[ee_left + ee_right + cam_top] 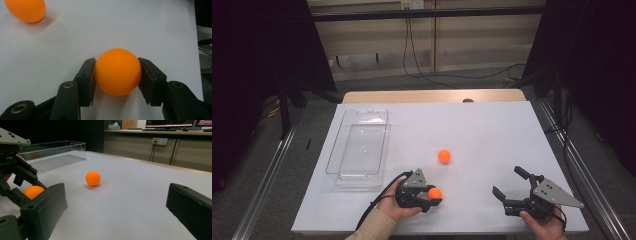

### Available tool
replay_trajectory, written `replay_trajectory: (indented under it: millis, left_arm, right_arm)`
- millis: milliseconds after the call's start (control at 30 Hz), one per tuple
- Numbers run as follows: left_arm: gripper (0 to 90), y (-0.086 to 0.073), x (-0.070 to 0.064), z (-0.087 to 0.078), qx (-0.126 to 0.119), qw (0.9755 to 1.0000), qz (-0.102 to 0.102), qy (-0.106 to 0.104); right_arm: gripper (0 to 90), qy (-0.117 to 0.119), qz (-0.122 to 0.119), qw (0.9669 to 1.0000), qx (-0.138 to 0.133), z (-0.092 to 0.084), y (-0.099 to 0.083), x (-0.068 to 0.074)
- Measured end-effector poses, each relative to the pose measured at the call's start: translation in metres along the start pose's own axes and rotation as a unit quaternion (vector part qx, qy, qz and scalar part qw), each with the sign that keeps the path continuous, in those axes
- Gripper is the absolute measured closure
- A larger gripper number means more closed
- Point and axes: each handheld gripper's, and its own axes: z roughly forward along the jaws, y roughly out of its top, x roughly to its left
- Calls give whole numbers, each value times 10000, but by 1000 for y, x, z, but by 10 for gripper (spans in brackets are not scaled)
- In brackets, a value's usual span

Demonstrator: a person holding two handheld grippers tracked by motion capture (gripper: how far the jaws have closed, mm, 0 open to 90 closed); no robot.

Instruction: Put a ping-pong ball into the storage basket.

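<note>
My left claw (433, 198) is clamped on the near orange ball (117, 72), pads at its widest pt w/ the ball low over the white tabletop (492, 135) near the front edge at abt 6 o'clock; it's smooth & round, so I reckon a jerky lift or any slack could squirt it out, rolling twd that edge. My right claw (510, 183) sits wide open, holding nothing, at abt 4 o'clock, apart from both balls. Farther out the 2nd orange ball (444, 156) lies loose mid-table w/ bare room all round, and the clear bin (358, 147) is at 10 o'clock by the left edge, so swinging there looks unobstructed, tho clipping its rim might knock the ball free.
</note>
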Motion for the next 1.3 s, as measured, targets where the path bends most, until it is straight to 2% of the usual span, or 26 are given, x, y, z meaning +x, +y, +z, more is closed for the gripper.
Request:
replay_trajectory:
  millis: [400, 700, 1300]
  left_arm:
    - [510, 2, 5, -8, -149, 9996, -251, -14]
    - [510, 5, 7, -14, -243, 9990, -367, 13]
    - [510, 14, 15, -24, -429, 9969, -648, 115]
  right_arm:
    - [24, 0, 3, 10000, 0, 0, 0, 0]
    - [24, 7, 5, 10000, -4, 0, 0, 0]
    - [24, 13, 17, 10000, -25, -1, 0, -1]
